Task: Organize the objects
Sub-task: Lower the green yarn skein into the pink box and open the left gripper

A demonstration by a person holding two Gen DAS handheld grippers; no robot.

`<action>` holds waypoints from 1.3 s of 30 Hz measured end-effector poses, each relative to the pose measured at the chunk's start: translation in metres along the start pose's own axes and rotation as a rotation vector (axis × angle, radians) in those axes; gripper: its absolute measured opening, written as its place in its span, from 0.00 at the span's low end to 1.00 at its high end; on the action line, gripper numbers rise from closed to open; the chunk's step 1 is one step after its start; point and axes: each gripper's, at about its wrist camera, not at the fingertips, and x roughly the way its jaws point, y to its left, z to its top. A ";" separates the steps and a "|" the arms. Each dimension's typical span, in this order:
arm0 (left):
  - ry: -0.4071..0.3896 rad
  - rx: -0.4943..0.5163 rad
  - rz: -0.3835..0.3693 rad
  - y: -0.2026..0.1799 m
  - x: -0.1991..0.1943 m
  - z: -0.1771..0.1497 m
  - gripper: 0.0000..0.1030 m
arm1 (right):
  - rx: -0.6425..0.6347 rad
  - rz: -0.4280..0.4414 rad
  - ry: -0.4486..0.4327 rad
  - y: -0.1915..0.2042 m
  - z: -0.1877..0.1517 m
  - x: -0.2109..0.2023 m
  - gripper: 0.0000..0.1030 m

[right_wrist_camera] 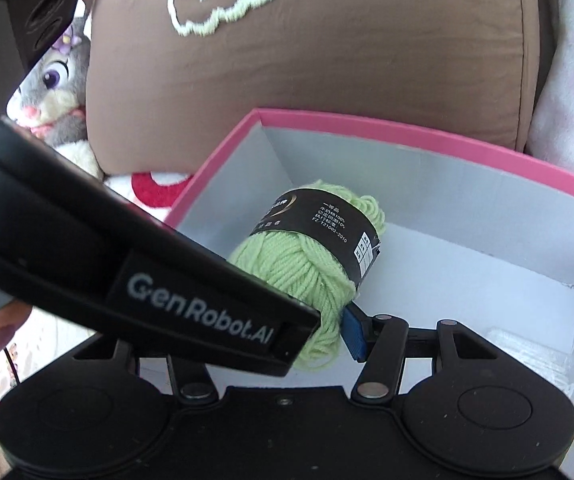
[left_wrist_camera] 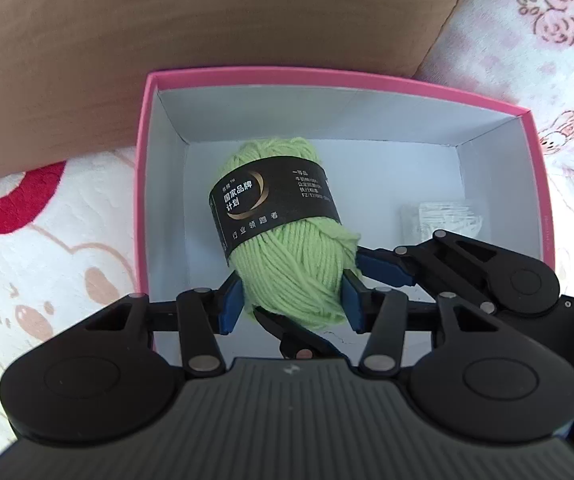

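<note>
Light green yarn ball [left_wrist_camera: 293, 252] with black gold-marked band, in a pink box [left_wrist_camera: 143, 184] lined white; brown cushion [left_wrist_camera: 207, 12] at twelve o'clock.

Both grippers angle steeply downward, side by side; left gripper [left_wrist_camera: 293, 306] and right gripper [right_wrist_camera: 327, 332] each clamp something.

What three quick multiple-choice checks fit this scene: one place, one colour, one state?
1. Where is the yarn?
A on the pillow
B on the plush
C in the box

2. What colour is the yarn?
A green
B red
C blue

3. What is the left gripper's state?
A open, empty
B shut on the yarn
C out of view

Answers:
1 C: the yarn sits within the walls of the box.
2 A: its strands are light green.
3 B: the left gripper has both blue pads pressed on the yarn's sides.
</note>
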 end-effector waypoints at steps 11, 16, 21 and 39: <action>-0.035 0.051 0.096 -0.007 0.010 0.003 0.44 | 0.009 0.002 0.014 -0.004 0.006 0.005 0.61; -0.060 0.040 0.097 -0.006 0.003 -0.002 0.44 | -0.017 -0.004 -0.012 0.000 0.009 0.002 0.52; -0.065 0.027 0.093 -0.002 -0.002 0.002 0.44 | -0.019 -0.014 -0.018 0.006 0.011 0.007 0.44; -0.123 -0.036 0.112 0.008 0.006 0.008 0.27 | -0.006 -0.047 0.000 0.027 0.013 0.022 0.45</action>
